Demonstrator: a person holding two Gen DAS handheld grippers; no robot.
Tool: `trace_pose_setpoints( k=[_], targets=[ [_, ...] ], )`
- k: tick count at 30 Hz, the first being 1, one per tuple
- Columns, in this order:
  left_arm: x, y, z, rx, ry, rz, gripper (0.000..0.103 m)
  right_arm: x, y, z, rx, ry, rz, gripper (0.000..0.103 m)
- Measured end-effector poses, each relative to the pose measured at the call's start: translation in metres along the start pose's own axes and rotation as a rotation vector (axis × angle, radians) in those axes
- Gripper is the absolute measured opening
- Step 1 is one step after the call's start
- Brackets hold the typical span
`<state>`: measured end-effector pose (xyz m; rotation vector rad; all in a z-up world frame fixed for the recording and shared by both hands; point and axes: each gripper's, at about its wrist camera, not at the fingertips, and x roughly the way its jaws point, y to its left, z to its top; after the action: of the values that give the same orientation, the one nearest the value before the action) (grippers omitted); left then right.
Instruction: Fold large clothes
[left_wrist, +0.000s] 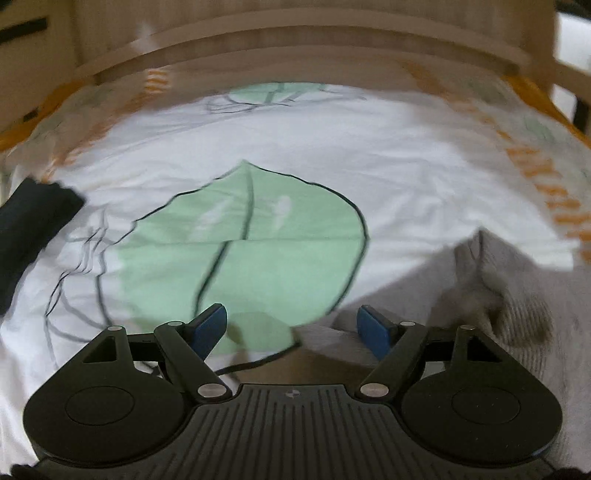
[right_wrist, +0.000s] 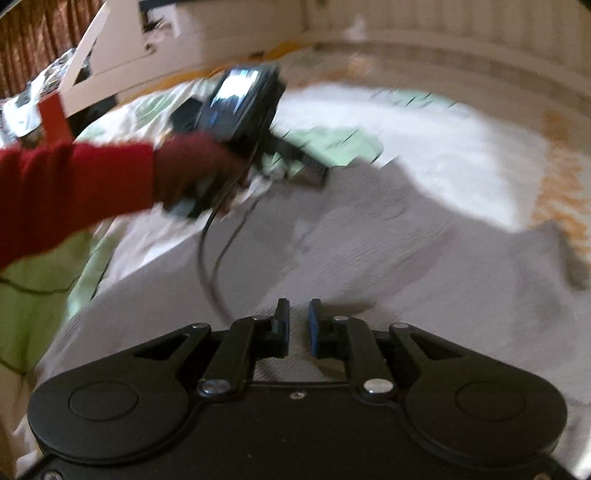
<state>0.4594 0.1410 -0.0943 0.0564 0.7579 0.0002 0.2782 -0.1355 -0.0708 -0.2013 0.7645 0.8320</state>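
Bed sheet (left_wrist: 388, 155): the largest thing under you is smooth white cotton, lightly creased, printed with a big mint-green leaf (left_wrist: 251, 251) outlined in thin black, and edged with a band of orange dashes.
Headboard (left_wrist: 295, 40): behind the sheet you face pale cream panelling with curved horizontal ridges, blurred in both views.
Grey garment (right_wrist: 369, 251): the piece you are folding is a soft, finely ribbed grey knit, spread wide across the sheet below your right gripper; in the left wrist view one rumpled fold of it rises at the lower right, just beside your left gripper.
Red sleeve (right_wrist: 74, 192): your left arm wears a matte red knit cuffed at the wrist.
Dark cloth (left_wrist: 33, 229): a black, soft-looking bundle lies at the left edge of the sheet, well apart from the grey knit.
Left hand (right_wrist: 192, 170): it grips the handle of the other tool, heavily blurred, with a thin dark cable (right_wrist: 210, 258) trailing over the garment.
Left gripper (left_wrist: 293, 326): black plastic with blue pads; its fingers are spread wide, holding nothing, above the leaf print at the garment's edge.
Right gripper (right_wrist: 298, 326): its blue pads stand parallel with a narrow gap between them, released over the grey knit with no cloth between them.
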Motion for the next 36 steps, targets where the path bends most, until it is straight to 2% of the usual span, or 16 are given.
trace_pose_setpoints(
  k=[3,6,7,9,11,13,15,17,19,20,21,23,28,32,35,36],
  targets=[
    [-0.025,0.006,0.005,-0.100,-0.038,-0.110,0.077,0.008,0.007,-0.003,-0.036,0.052,-0.003,0.024],
    [-0.050,-0.010,0.008,-0.089,-0.077,-0.225,0.077,-0.004,0.000,0.000,0.004,-0.008,0.022,0.027],
    [-0.056,-0.019,0.008,-0.071,-0.085,-0.258,0.077,-0.011,-0.006,0.003,0.032,-0.046,0.026,0.032],
    [-0.063,-0.038,0.007,-0.028,-0.093,-0.310,0.077,-0.025,-0.023,0.008,0.102,-0.138,0.002,0.059],
    [-0.061,-0.056,0.004,0.000,-0.090,-0.336,0.077,-0.033,-0.043,0.010,0.174,-0.216,-0.062,0.061],
    [-0.054,-0.070,-0.003,0.024,-0.072,-0.346,0.077,-0.035,-0.065,0.011,0.230,-0.265,-0.157,0.061],
    [-0.039,-0.078,-0.013,0.053,-0.033,-0.332,0.077,-0.028,-0.086,0.011,0.246,-0.267,-0.237,0.061],
    [-0.024,-0.080,-0.026,0.082,0.019,-0.286,0.077,-0.014,-0.108,-0.001,0.272,-0.204,-0.310,0.060],
    [-0.015,-0.068,-0.038,0.039,0.015,-0.305,0.083,-0.002,-0.131,-0.021,0.350,-0.113,-0.386,0.055],
    [-0.015,-0.062,-0.041,0.016,0.008,-0.311,0.083,-0.002,-0.139,-0.031,0.382,-0.113,-0.386,0.047],
    [-0.017,-0.058,-0.041,0.010,0.006,-0.306,0.083,-0.006,-0.145,-0.037,0.406,-0.153,-0.362,0.044],
    [-0.021,-0.059,-0.041,0.028,0.007,-0.291,0.083,-0.009,-0.148,-0.034,0.437,-0.151,-0.358,0.042],
    [-0.050,-0.055,-0.043,0.007,0.021,-0.270,0.082,-0.011,-0.134,-0.031,0.373,-0.137,-0.379,0.055],
    [-0.085,-0.050,-0.057,-0.026,0.036,-0.309,0.083,-0.031,-0.119,-0.029,0.395,-0.180,-0.384,0.062],
    [-0.109,-0.051,-0.075,-0.044,0.071,-0.352,0.083,-0.042,-0.095,-0.021,0.344,-0.194,-0.361,0.076],
    [-0.119,-0.051,-0.083,-0.049,0.081,-0.364,0.083,-0.043,-0.088,-0.020,0.330,-0.191,-0.354,0.076]
  ],
)
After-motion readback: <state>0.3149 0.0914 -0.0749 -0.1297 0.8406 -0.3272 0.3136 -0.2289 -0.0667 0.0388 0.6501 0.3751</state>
